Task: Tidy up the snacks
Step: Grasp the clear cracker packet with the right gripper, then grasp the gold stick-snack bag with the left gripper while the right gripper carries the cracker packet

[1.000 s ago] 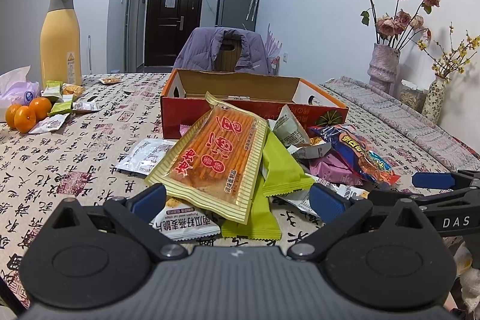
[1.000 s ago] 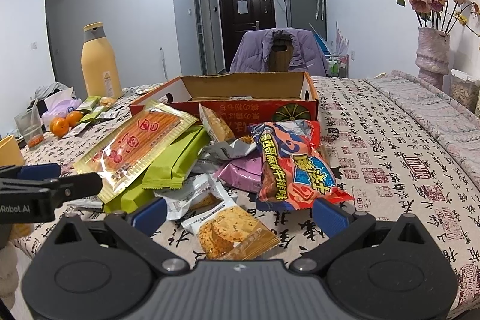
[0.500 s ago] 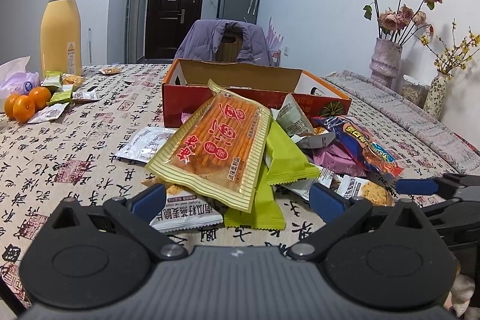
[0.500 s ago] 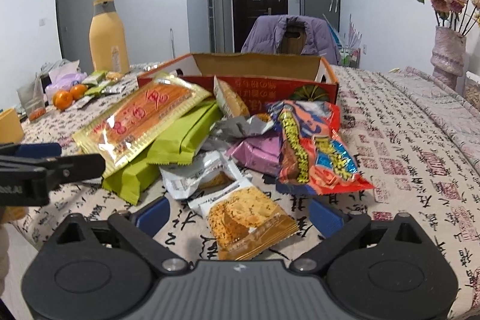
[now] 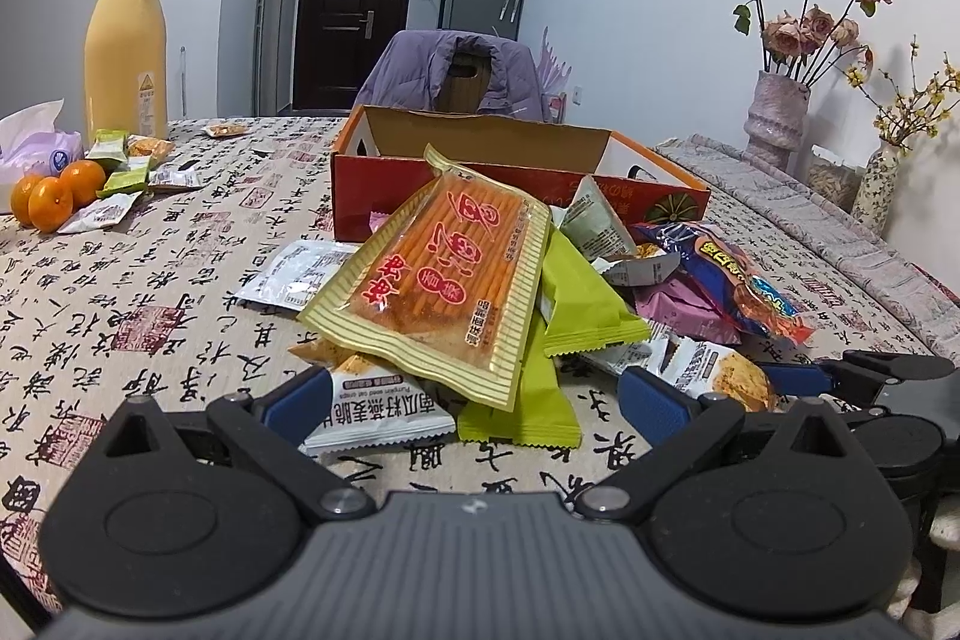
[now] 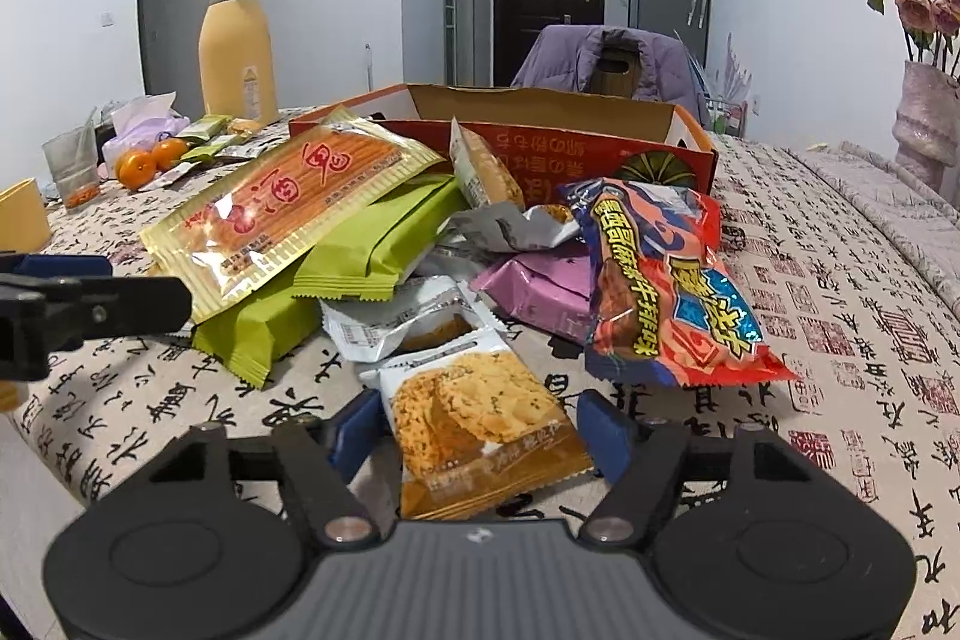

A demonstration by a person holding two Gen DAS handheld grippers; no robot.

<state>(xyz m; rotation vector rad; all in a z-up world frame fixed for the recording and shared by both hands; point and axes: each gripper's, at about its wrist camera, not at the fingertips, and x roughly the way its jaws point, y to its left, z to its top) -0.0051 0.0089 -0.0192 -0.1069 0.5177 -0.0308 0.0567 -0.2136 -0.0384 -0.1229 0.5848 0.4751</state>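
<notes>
Right tongs (image 6: 480, 430): half-closed astride white-and-orange foil cracker packet (image 6: 480, 418), not yet gripped.
Left tongs (image 5: 474, 400): wide open, empty.
Risk: slick foil packet squeezed out, pile disturbed.

A yellow bottle (image 5: 125, 46), oranges (image 5: 57, 196) and a vase of dried roses (image 5: 777, 115) stand on the table.

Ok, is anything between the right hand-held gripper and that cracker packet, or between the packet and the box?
Nothing blocks the right hand-held gripper: its open fingers already flank the cracker packet. Between packet and orange cardboard box lies the snack pile, including the purple packet and red-blue bag.
</notes>
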